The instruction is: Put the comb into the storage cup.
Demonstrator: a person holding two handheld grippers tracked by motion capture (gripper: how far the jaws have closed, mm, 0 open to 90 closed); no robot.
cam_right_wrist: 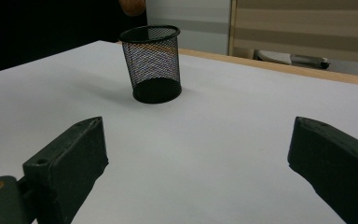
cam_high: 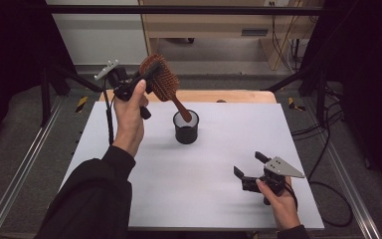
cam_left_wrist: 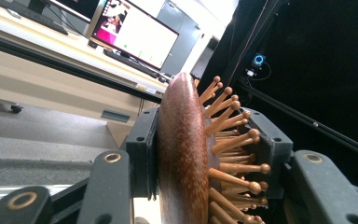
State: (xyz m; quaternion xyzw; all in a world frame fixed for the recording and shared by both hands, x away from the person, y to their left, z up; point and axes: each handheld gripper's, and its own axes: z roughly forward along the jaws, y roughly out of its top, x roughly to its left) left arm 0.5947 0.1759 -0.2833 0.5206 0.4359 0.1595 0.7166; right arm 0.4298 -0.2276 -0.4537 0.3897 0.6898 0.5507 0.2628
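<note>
Nearest the person, the right gripper (cam_high: 252, 168) rests low on the white table (cam_high: 204, 199), well short of the black mesh pen cup (cam_high: 186, 127) and to its right; its jaws stand wide apart with nothing between them, and in the right gripper view the cup (cam_right_wrist: 154, 63) stands upright and empty beyond the gap.

The cup stands about mid-table, apart from both hands.

Farther back, held up above and just left of the cup, the left gripper (cam_high: 146, 77) has its jaws clamped on the head of a wooden paddle hairbrush (cam_high: 160, 79). In the left gripper view one jaw presses the smooth back of the brush (cam_left_wrist: 182, 154) and the other bears on the ball-tipped wooden bristles (cam_left_wrist: 235, 140). The brush hangs tilted, handle (cam_high: 181, 109) pointing down, its tip at the cup's rim or just inside; which of the two I cannot tell.

The step in hand looks like standing the brush handle-first in the cup. The next move calls for lowering it straight until the handle bottoms out, then parting the jaws, minding that the light cup may tip.
</note>
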